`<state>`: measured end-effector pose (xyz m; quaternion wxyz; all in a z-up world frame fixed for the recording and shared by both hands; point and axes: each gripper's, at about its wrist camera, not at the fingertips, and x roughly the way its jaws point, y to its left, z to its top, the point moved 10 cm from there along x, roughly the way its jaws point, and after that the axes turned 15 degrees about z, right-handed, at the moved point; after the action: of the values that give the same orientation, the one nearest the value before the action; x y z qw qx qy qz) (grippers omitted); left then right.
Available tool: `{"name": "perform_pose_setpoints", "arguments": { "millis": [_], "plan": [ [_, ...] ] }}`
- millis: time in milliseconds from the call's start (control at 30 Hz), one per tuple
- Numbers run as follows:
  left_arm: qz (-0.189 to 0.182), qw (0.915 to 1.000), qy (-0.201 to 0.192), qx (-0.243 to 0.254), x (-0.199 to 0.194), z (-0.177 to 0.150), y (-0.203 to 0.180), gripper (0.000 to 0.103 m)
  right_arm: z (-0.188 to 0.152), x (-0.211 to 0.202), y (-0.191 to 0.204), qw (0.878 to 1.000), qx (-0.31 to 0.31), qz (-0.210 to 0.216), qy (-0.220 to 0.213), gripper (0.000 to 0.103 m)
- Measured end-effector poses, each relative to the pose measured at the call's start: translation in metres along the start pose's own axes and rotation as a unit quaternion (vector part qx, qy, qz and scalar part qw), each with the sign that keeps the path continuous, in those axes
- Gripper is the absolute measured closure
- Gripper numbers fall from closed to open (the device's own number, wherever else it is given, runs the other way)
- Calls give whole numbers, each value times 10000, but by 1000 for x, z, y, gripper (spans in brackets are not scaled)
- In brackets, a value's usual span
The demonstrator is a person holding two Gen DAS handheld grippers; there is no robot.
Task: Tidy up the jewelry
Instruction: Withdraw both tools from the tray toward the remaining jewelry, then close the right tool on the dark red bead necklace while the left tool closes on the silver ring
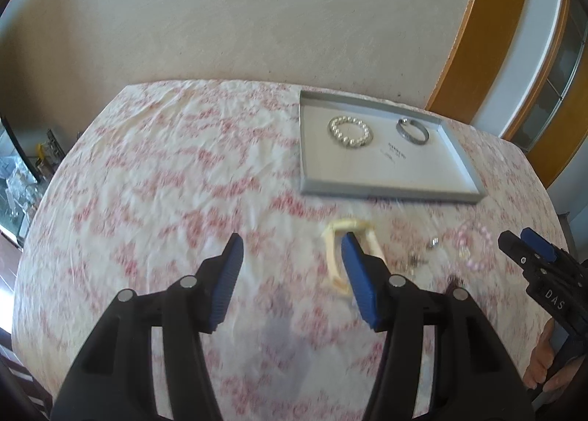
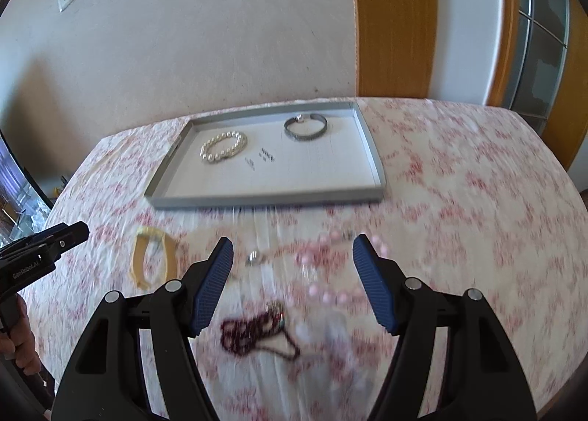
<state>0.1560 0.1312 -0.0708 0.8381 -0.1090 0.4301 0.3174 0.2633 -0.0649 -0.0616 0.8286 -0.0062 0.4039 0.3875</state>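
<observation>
Left gripper [image 1: 292,250]: jaws spread wide, holding nothing, above the tablecloth [image 1: 147,171]; a cream bangle [image 1: 351,255] lies beside its right finger. Grey tray [image 2: 264,196] at the table's far side contains two items: a pearl bracelet [image 2: 223,146] to the left and a dark metal bangle [image 2: 305,128] to the right, well apart. Loose on the cloth near the tray: pink bead necklace [image 2: 332,266] and dark red bead strand [image 2: 253,332], blurred. Right gripper [image 2: 293,253]: jaws wide, empty, over the pink beads.
</observation>
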Motion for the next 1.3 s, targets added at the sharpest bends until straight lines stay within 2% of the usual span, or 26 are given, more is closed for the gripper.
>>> {"name": "perform_pose_setpoints", "arguments": {
  "millis": [233,467,700,767,933,1000,1067,1100,1167,1300],
  "plan": [
    [-120,9999,27,10,-14,-46,-1,47,-45,-15,8,10000,7,37,25,34],
    [-180,9998,12,91,-17,-83,-11,47,-80,-1,11,9999,-75,101,58,34],
    [-236,9996,-112,91,-13,-106,-19,47,-88,22,12,9997,-70,137,170,33],
    [-246,9996,-104,102,-11,-112,-20,47,-89,31,12,9995,-64,66,292,22],
    [-322,9992,-146,174,-9,-116,-27,47,-83,47,16,9978,-303,-275,522,23],
    [-361,9990,-177,202,-9,-117,-31,44,-81,48,19,9979,-357,-237,496,34],
    [-398,9987,-217,224,-9,-119,-35,43,-80,48,21,9978,-395,-207,482,53],
    [-430,9986,-218,227,-10,-119,-37,43,-80,49,22,9978,-406,-191,479,58],
    [-480,9983,-226,228,-11,-120,-41,43,-78,48,22,9980,-394,-181,469,85],
    [-658,9969,-302,319,-18,-122,-54,43,-80,44,16,9982,-302,-144,498,92]
  ]
}}
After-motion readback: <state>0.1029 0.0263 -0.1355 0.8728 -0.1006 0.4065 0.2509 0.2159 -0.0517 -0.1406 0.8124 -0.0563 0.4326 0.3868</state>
